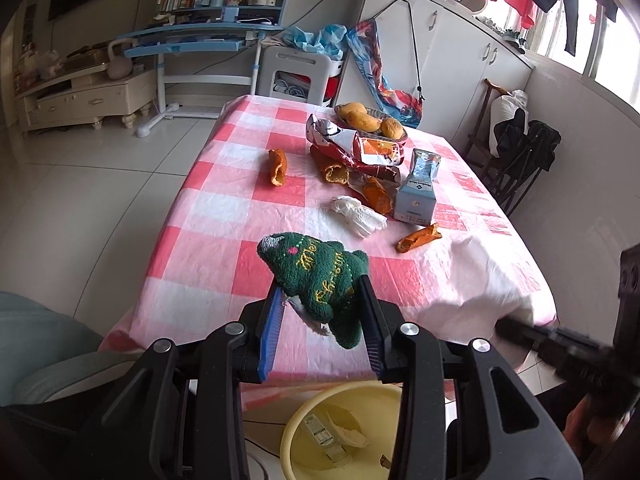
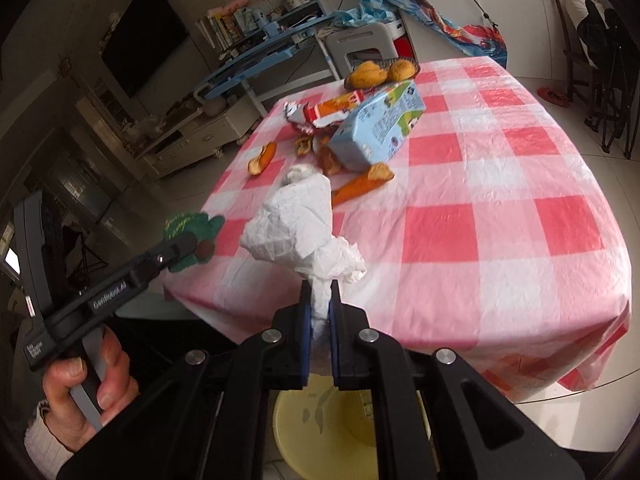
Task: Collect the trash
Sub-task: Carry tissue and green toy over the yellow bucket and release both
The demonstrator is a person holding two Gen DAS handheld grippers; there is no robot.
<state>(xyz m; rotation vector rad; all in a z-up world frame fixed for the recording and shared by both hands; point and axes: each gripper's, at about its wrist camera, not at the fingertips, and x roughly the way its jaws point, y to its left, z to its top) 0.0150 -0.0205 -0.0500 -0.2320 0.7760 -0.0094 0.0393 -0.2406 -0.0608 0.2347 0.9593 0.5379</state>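
Left gripper [image 1: 320,300]: clamped on a green plush toy [image 1: 320,280], its blue pads pressing the toy from both sides above the near edge of the table [image 1: 200,240].
Green plush toy: dark green terry fabric, yellow embroidered script, a grey-white patch at its upper end, a frayed white tag hanging below.
Right gripper [image 2: 320,300]: pressed together, pinching the thin twisted tail of a crumpled white tissue [image 2: 300,224].
Crumpled white tissue: creased and bulky, fanning out above the jaws into a broad lump, held over the near edge of the table.
Yellow basin [image 1: 340,432]: on the floor below the near edge, under both grippers; a flattened carton and scraps lie inside.
Second tissue wad [image 1: 358,210]: white, crumpled, lying on the cloth toward the middle of the table.
Orange peels [image 1: 277,166]: several curled pieces around the middle; one lies alone toward the left edge, others sit beside the wrapper and carton.
Snack wrapper [image 1: 352,144]: torn, red, orange and white foil, toward the far edge.
Blue carton [image 1: 418,186]: pale blue, top crushed open, touching a peel.
Fruit basket [image 1: 394,134]: at the far edge, holding yellow-orange fruit.
Tablecloth [image 2: 500,200]: pink and white check, draped over the edges.
Hand [image 2: 80,384]: grips the left gripper's handle, white knit cuff at the wrist.
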